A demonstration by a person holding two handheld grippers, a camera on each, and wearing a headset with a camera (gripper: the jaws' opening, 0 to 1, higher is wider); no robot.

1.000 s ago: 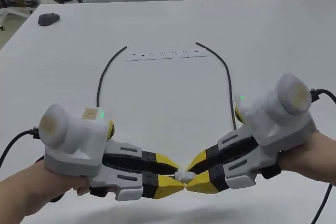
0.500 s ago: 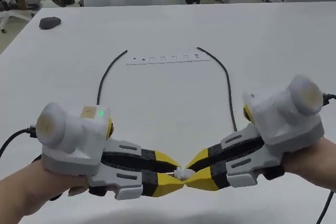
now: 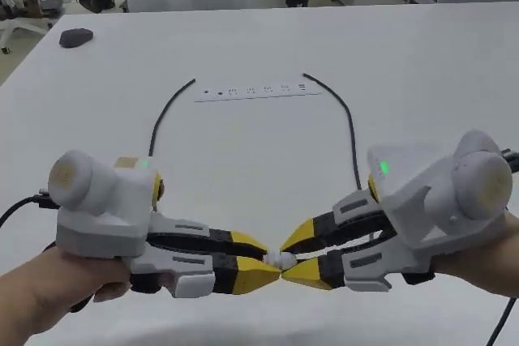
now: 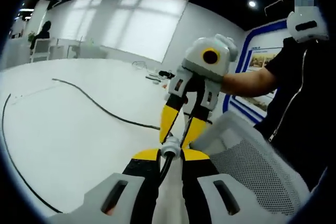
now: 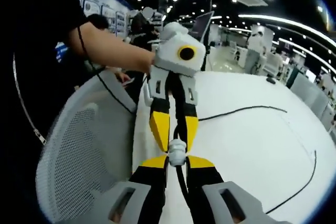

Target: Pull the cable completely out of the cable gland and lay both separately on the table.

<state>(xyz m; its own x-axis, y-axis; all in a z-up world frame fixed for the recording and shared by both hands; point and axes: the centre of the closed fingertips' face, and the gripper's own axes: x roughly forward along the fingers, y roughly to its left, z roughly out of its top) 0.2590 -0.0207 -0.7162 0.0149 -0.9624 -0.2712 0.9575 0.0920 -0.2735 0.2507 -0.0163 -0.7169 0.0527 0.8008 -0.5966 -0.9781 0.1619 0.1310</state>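
Head view: left gripper (image 3: 266, 263) and right gripper (image 3: 297, 260) met tip to tip, held up over the near part of the white table (image 3: 243, 168). A small white cable gland (image 3: 282, 262) sat right between the yellow tips. The left jaws were drawn close together. The right jaws stood slightly apart further back and came together at the gland. The black cable (image 3: 353, 139) lay in a wide arc on the table, both legs running down toward the grippers. A white power strip (image 3: 253, 88) lay between the cable's far ends, and a dark mouse (image 3: 75, 36) lay far off at the left.

Left gripper view: the left gripper (image 4: 171, 157) had its jaws pinched on the near end of the gland (image 4: 170, 148). The cable (image 4: 165, 170) ran back between them, not yet out of the gland. The right gripper (image 4: 177, 139) faced in, its tips touching the gland. A grey mesh chair (image 4: 247, 166) stood on the right.

Right gripper view: the right gripper (image 5: 178, 164) had its jaws clamped at the gland (image 5: 177, 151). I could not tell if they bit on the gland's end or on the cable (image 5: 181, 182) just behind it. The left gripper (image 5: 176, 141) was closed on the far end. The mesh chair (image 5: 73, 161) was on the left
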